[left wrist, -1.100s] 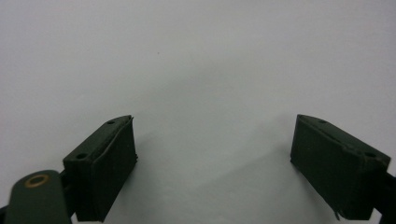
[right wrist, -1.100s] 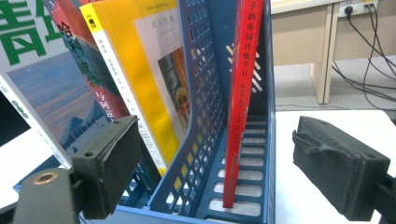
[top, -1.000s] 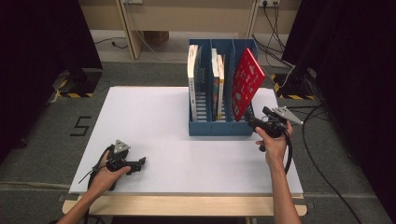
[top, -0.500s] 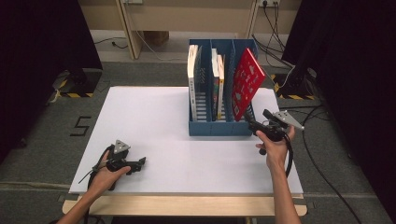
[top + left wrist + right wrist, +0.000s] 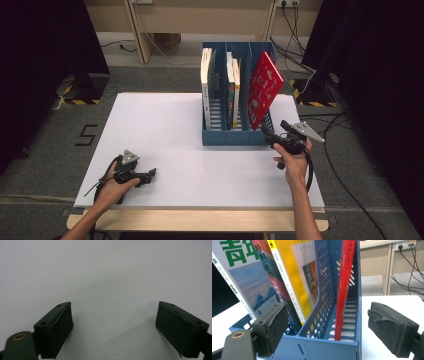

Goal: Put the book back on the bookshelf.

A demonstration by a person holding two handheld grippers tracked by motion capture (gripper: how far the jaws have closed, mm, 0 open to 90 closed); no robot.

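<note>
books: 4 | file rack: 1 | grippers: 2

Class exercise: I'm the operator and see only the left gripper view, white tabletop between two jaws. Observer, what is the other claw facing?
Observer: The right claw, open, faces the front of a blue rack.
Operator: What's in it?
Observer: A red book leans in the right compartment as the high view shows it.
Operator: Where's my claw?
Observer: The left claw sits low over the table, at its near left, apart from the rack.
</note>
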